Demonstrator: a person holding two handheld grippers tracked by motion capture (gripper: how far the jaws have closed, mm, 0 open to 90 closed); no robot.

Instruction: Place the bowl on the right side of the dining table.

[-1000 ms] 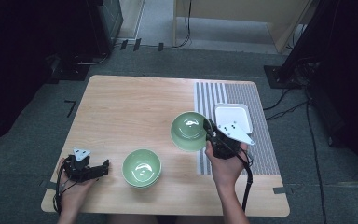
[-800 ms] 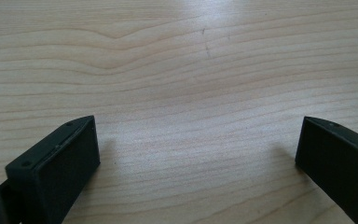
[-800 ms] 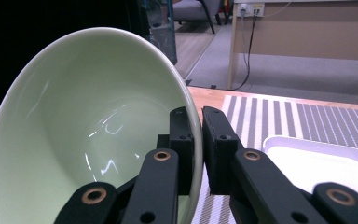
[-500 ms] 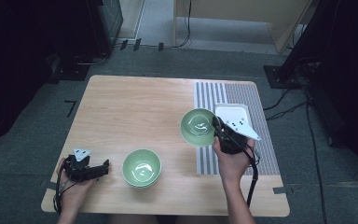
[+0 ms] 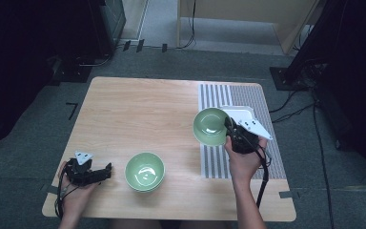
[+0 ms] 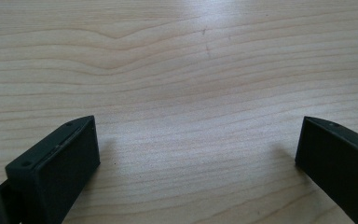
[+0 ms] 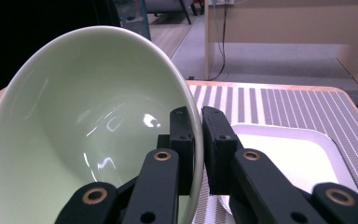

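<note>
No brand, label or legible writing appears on any item in view.

The right gripper (image 5: 228, 130) clamps the rim of a green bowl (image 5: 210, 126), one jaw inside the wall and one outside; the right gripper view shows the rim (image 7: 193, 116) pinched between the pads. The bowl is lifted and tilted, its opening turned toward the table's left side. It hangs over the left border of the striped mat (image 5: 238, 98), just beside a white square dish (image 5: 240, 113) that sits on the mat.

The left gripper (image 5: 106, 170) rests on the wooden table (image 5: 138, 109) near its front left corner, jaws wide apart and holding nothing; the left gripper view shows bare wood between them.

A second green bowl (image 5: 145, 171) stands upright on the table near the front edge, just right of the left gripper and well apart from the lifted bowl.

Open room: the whole far and middle left of the tabletop is bare. The mat reaches close to the right edge; the dish takes up its middle, with striped surface free behind and in front of it. Cables (image 5: 298, 102) lie on the floor to the right.
</note>
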